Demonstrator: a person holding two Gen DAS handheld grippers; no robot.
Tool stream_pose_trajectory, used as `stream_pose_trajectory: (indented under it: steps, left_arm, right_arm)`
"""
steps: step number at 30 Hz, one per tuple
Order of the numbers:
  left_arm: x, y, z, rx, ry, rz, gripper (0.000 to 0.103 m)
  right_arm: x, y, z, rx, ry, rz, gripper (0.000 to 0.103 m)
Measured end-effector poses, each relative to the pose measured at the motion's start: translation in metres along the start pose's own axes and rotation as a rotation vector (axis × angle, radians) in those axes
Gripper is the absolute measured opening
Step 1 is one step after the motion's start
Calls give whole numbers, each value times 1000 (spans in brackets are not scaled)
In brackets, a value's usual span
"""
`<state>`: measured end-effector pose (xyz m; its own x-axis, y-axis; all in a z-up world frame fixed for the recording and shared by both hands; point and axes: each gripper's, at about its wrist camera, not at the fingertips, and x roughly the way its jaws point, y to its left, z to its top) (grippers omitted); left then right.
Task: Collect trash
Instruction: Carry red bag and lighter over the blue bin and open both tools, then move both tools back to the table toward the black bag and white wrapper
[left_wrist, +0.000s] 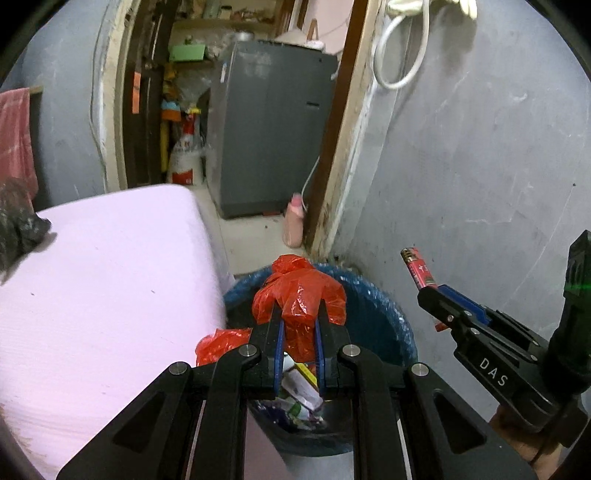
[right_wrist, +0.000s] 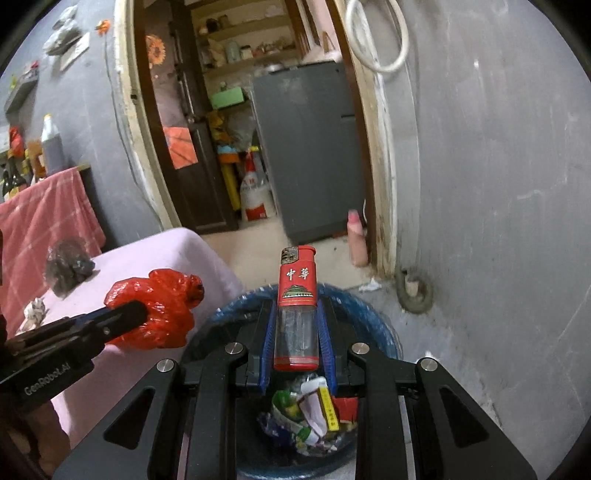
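Note:
My left gripper (left_wrist: 299, 314) is shut on a crumpled red plastic bag (left_wrist: 299, 291), held over the blue-lined trash bin (left_wrist: 373, 306). From the right wrist view the same red plastic bag (right_wrist: 155, 310) sits in the left gripper (right_wrist: 138, 312), beside the trash bin (right_wrist: 369, 314). My right gripper (right_wrist: 295, 314) is shut on a red and clear lighter (right_wrist: 297, 295), upright above the bin. The left wrist view shows the lighter (left_wrist: 417, 267) sticking out of the right gripper (left_wrist: 430, 291), to the right of the bin. Wrappers and paper scraps (right_wrist: 314, 410) lie inside the bin.
A table with a pink cover (left_wrist: 96, 280) stands left of the bin, with a dark crumpled bag (right_wrist: 66, 267) and a paper scrap (right_wrist: 35, 308) on it. A grey wall (right_wrist: 498, 221) is on the right. Beyond the doorway stand a grey appliance (left_wrist: 269, 125) and a pink bottle (right_wrist: 356, 240).

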<state>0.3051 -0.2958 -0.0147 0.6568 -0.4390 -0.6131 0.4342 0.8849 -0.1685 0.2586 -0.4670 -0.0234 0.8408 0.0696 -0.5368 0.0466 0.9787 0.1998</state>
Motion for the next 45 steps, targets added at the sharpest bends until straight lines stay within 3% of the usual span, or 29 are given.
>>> stream_pose_trajectory:
  steps: [11, 15, 20, 23, 27, 32, 34, 39, 45]
  left_arm:
    - [17, -3, -8, -13, 68, -26, 14]
    - [13, 4, -4, -43, 69, -41, 28]
    - [0, 11, 1, -69, 35, -44, 31]
    - [-14, 16, 4, -95, -7, -38, 42]
    - [-36, 25, 9, -121, -83, -13, 57]
    - [-69, 38, 15, -141, -162, 40, 73]
    - [-80, 44, 17, -142, -190, 68, 82]
    - [-112, 61, 13, -137, -255, 153, 93]
    - [-140, 84, -1, -161, -307, 236, 97]
  right_arm:
    - [12, -12, -3, 56, 62, 17, 21]
    - [11, -13, 0, 64, 52, 18, 27]
    - [1, -8, 5, 38, -1, 3, 31]
    - [-8, -4, 10, 25, -47, 2, 35]
    - [-24, 5, 17, -5, -123, -8, 50]
    - [-44, 19, 24, -35, -212, -8, 61]
    - [-51, 25, 26, -43, -247, -4, 72]
    - [-63, 40, 27, -38, -294, 31, 85]
    - [-69, 60, 26, -22, -318, 80, 103]
